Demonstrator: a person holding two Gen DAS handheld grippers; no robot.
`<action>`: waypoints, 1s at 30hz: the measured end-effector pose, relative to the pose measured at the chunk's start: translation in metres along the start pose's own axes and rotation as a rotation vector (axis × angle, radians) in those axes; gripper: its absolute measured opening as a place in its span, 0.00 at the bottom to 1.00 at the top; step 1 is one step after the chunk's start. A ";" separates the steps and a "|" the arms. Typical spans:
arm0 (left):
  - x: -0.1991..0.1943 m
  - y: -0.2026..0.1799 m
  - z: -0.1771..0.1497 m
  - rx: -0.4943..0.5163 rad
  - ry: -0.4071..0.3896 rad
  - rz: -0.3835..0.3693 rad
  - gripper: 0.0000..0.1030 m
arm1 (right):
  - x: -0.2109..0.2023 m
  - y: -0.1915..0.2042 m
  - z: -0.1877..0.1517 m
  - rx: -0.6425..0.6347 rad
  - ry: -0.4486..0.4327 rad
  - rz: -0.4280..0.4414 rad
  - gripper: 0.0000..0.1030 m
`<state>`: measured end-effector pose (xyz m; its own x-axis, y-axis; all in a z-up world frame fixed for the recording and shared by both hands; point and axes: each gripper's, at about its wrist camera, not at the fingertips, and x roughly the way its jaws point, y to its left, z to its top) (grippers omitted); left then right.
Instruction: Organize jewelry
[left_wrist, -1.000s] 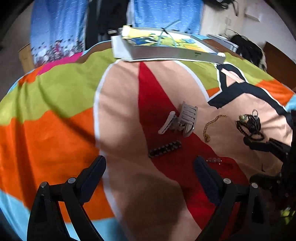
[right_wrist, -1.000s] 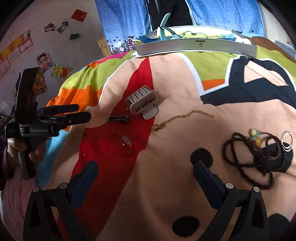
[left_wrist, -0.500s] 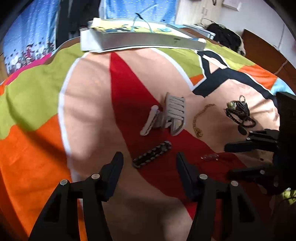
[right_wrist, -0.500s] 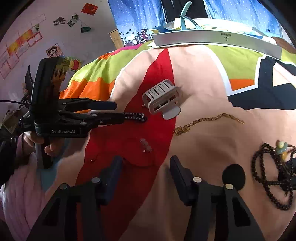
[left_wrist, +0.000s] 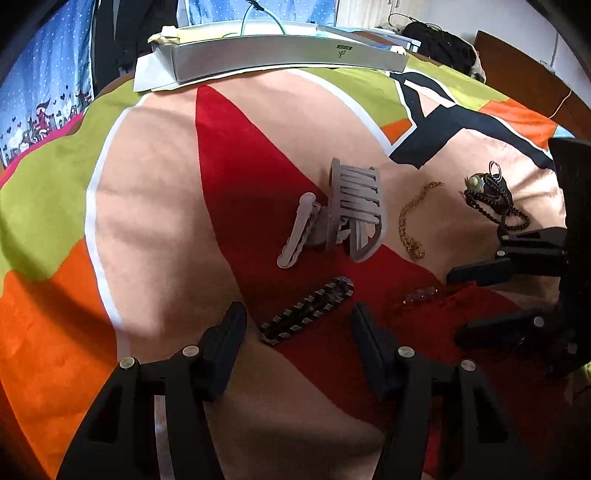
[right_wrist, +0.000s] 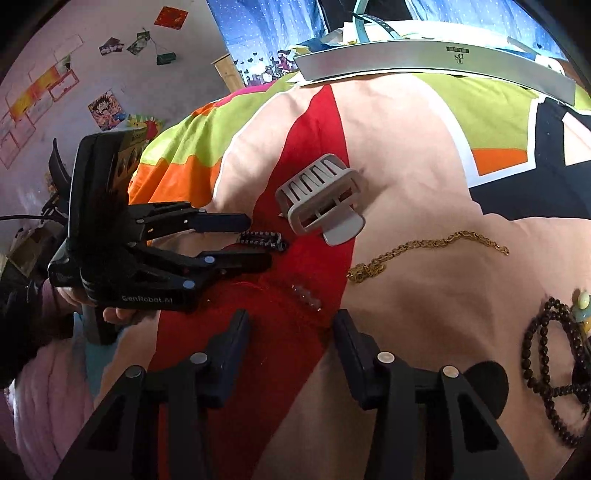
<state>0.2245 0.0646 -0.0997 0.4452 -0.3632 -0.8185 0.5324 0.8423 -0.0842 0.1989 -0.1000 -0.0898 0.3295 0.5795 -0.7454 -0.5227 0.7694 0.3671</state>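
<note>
Fingers of both grippers stand apart and hold nothing. On the left gripper (left_wrist: 298, 334), the two black fingers sit either side of the near end of a dark patterned hair clip (left_wrist: 306, 312); contact cannot be confirmed. The right gripper (right_wrist: 291, 338) has its fingers parted over a small clear beaded piece (right_wrist: 306, 295), just short of it.

Bedspread (left_wrist: 155, 192): multicoloured, with red, peach, green and orange panels; all items lie on it. Long grey box (left_wrist: 288, 55): at the far edge of the bedspread, on white paper.

Grey claw clip (left_wrist: 343, 214): lying on its side at the border of the red and peach panels, just beyond the dark hair clip. Dark bead strand (right_wrist: 554, 373): heaped on the peach panel, well to the right, with a pale green bead and a metal ring among it. Gold chain (right_wrist: 424, 251): loose on the peach panel, between the claw clip and the bead strand. Dark hair clip and clear beaded piece: both on the red panel, near each other.

A hand (right_wrist: 110, 314) grips the left gripper's handle.
</note>
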 end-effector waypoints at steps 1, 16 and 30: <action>0.001 0.000 0.000 0.001 0.000 0.004 0.48 | 0.000 0.000 0.000 -0.001 -0.001 -0.001 0.42; 0.002 -0.007 -0.003 0.025 0.015 -0.024 0.02 | -0.012 -0.014 0.002 0.062 -0.064 -0.052 0.07; -0.017 -0.037 -0.007 -0.127 0.026 0.013 0.00 | -0.050 -0.020 -0.013 0.091 -0.139 -0.126 0.07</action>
<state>0.1926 0.0426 -0.0862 0.4316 -0.3423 -0.8346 0.4306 0.8912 -0.1428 0.1827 -0.1478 -0.0675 0.4961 0.5037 -0.7073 -0.3991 0.8557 0.3295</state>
